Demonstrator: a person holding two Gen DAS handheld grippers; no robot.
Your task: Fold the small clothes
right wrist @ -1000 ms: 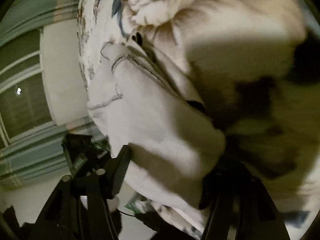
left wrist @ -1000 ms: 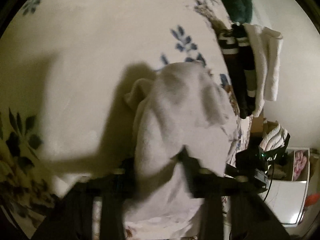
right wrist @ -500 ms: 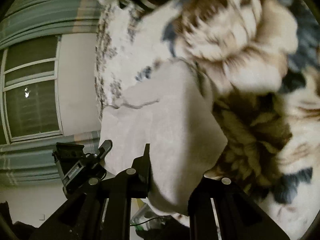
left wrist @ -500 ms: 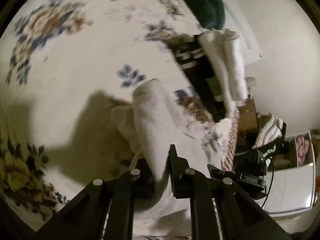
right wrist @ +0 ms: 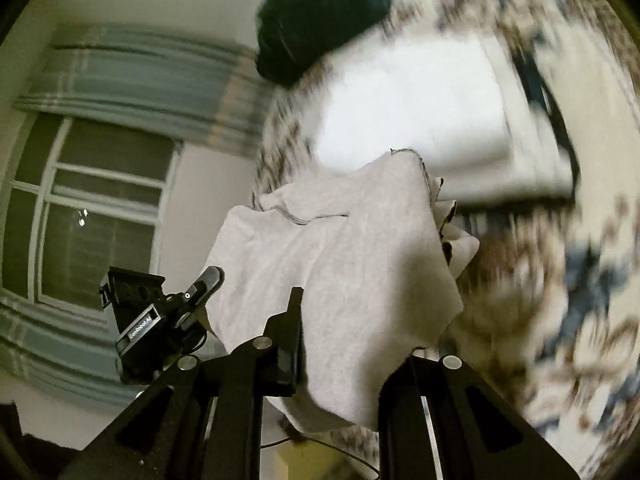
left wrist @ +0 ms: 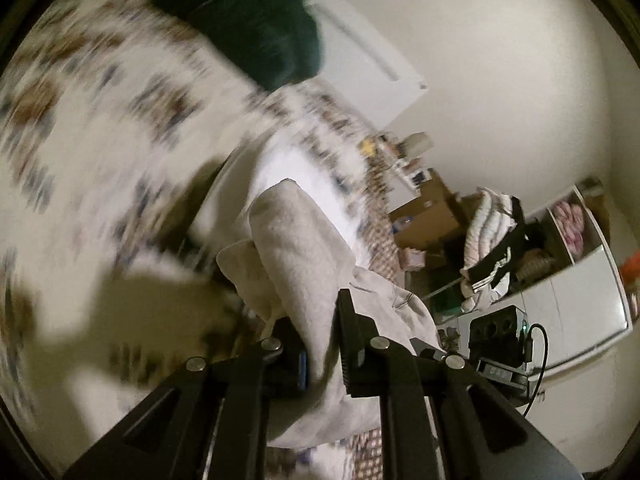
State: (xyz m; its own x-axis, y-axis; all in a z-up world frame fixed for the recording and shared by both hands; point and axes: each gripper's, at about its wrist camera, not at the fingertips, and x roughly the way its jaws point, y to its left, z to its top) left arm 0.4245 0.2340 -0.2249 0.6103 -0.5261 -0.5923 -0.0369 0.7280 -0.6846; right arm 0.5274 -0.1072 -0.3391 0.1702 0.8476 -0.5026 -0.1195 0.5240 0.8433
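You are holding a pale grey garment point(left wrist: 296, 248) in both grippers, lifted above the floral bedspread point(left wrist: 80, 128), which is smearing with blur in both views. Your left gripper point(left wrist: 322, 344) is pinching a thick, rolled bunch of the cloth, its two fingers closed close together with the fabric filling the narrow gap and spilling down between them. In the right wrist view the same garment point(right wrist: 340, 264) is draping forward over your right gripper point(right wrist: 348, 364); the left finger is pressing against the cloth, while the right fingertip is lying hidden beneath the fabric, so you cannot tell how wide that grip is. The fabric is looking soft and fleecy, folded over on itself, with dark stitching running along a seam and around one corner edge. A dark green bundle point(right wrist: 320, 16) is sitting on the bedspread beyond it. Behind the cloth, a white folded item point(right wrist: 412, 112) is lying on the bed.
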